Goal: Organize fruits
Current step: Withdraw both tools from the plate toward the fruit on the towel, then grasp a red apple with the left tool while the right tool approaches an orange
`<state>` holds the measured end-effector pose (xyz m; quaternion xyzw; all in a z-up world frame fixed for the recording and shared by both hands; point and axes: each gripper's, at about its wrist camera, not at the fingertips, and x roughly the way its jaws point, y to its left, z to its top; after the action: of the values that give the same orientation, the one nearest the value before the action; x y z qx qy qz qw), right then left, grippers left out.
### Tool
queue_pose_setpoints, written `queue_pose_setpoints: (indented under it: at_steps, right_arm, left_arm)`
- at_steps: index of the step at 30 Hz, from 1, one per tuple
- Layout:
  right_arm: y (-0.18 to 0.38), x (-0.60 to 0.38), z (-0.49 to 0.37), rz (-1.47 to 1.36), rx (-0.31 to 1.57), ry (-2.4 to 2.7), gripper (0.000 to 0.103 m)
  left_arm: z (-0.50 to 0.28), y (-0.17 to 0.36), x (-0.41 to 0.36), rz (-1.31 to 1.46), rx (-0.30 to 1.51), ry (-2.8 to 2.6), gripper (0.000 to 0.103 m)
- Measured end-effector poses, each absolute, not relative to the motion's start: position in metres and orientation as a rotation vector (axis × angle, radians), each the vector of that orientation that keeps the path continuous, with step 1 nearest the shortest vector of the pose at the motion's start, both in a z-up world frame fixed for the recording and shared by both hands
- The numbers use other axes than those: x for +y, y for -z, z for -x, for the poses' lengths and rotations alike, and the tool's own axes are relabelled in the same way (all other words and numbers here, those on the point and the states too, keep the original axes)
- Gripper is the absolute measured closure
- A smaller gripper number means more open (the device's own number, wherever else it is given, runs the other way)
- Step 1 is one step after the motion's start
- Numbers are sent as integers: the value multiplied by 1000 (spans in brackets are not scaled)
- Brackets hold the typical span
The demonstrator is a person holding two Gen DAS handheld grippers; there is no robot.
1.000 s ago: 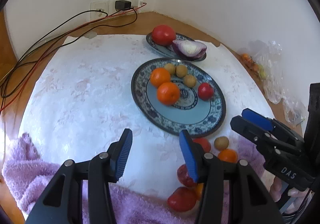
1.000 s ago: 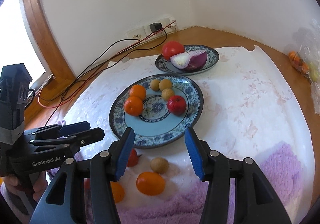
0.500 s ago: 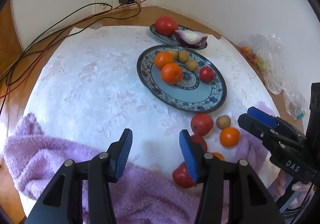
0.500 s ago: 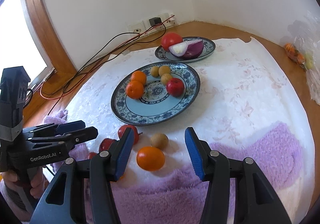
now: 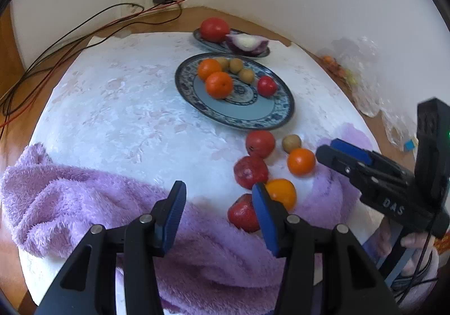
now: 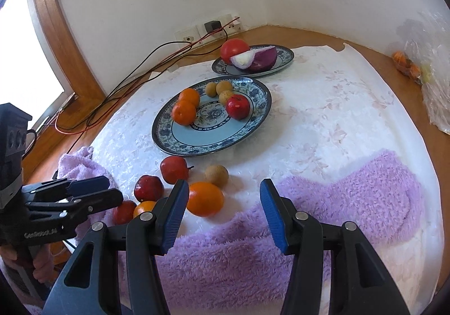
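Note:
Several loose fruits lie near the purple towel (image 5: 84, 202): three red apples (image 5: 260, 143), two oranges (image 5: 301, 161) and a small brown fruit (image 5: 291, 143). The large blue patterned plate (image 5: 253, 110) holds two oranges, three brown fruits and a red apple. My left gripper (image 5: 218, 197) is open over the towel's edge, with the loose fruits just right of its right finger. My right gripper (image 6: 223, 194) is open and empty, and an orange (image 6: 204, 198) sits just beyond its left finger. Each gripper shows in the other's view, the right gripper (image 5: 326, 147) and the left gripper (image 6: 114, 190).
A smaller plate (image 6: 284, 55) at the back holds a tomato and a cut red onion. Cables (image 5: 84, 34) run from wall sockets across the wooden top at the left. Crumpled plastic bags (image 6: 433, 84) lie at the right edge. A white cloth (image 6: 323, 118) covers the table.
Both grippers have drawn back toward the near edge. The plates look farther off, and the loose fruits and more of the towel have come into view. Both grippers stay equally open.

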<state>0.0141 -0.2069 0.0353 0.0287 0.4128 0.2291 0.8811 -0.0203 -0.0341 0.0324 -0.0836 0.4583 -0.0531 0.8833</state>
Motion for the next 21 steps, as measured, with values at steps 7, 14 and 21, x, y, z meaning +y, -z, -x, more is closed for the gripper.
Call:
queue_pose_setpoints:
  at_steps: [7,14,21]
  right_arm:
    - [-34,-209,-12,-60,864,-475,49]
    - [-33,-209,-12,-59,865,-476,49]
    - [-30,-208,-9,-59,870,-476,49]
  left_arm:
    - [30,-34,-46,109,943,153,51]
    - [32,-29,-53,89,948,175,51]
    - [30,-19,-48,92,951,168,51]
